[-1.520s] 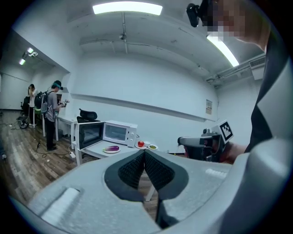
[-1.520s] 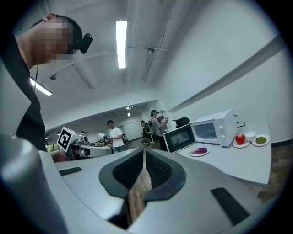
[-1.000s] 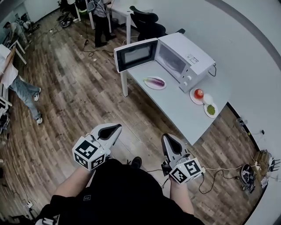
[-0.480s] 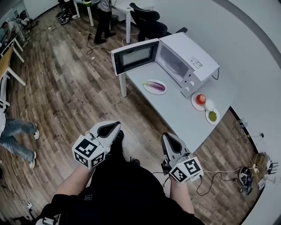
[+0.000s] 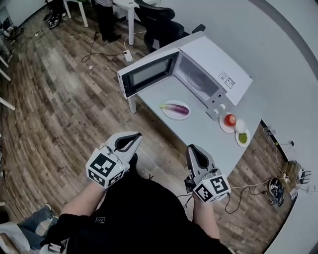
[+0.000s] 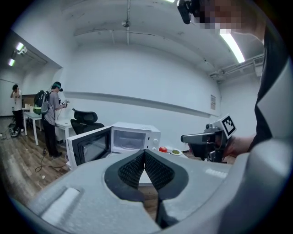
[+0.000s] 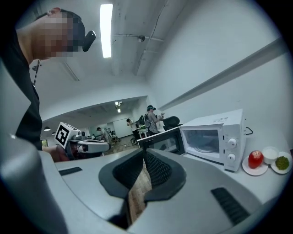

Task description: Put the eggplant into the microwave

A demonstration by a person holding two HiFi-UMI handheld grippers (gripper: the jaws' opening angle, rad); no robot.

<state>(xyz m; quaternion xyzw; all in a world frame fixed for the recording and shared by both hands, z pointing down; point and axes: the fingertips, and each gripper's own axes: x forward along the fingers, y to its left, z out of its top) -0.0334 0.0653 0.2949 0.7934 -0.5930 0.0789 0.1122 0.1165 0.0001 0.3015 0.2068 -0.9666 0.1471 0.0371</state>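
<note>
A purple eggplant (image 5: 176, 109) lies on a white plate (image 5: 185, 114) on the white table (image 5: 198, 134), in front of the white microwave (image 5: 208, 69). The microwave door (image 5: 146, 74) stands swung open to the left. My left gripper (image 5: 135, 135) is held over the wooden floor, short of the table's near edge, its jaws shut and empty. My right gripper (image 5: 193, 148) is at the table's near edge, also shut with nothing between the pads. The left gripper view shows the microwave (image 6: 135, 137) ahead and the right gripper (image 6: 201, 137) beside it. The eggplant is hidden in both gripper views.
A plate with a tomato (image 5: 229, 119), a white bowl (image 5: 240, 125) and a dish of green food (image 5: 243, 138) sit right of the microwave. A black office chair (image 5: 159, 20) and a standing person (image 5: 104, 15) are behind. Cables (image 5: 278, 186) lie on the floor at right.
Both grippers have come forward toward the table together. The table, microwave and eggplant plate now sit closer and larger in the head view. Both jaws stay shut.
</note>
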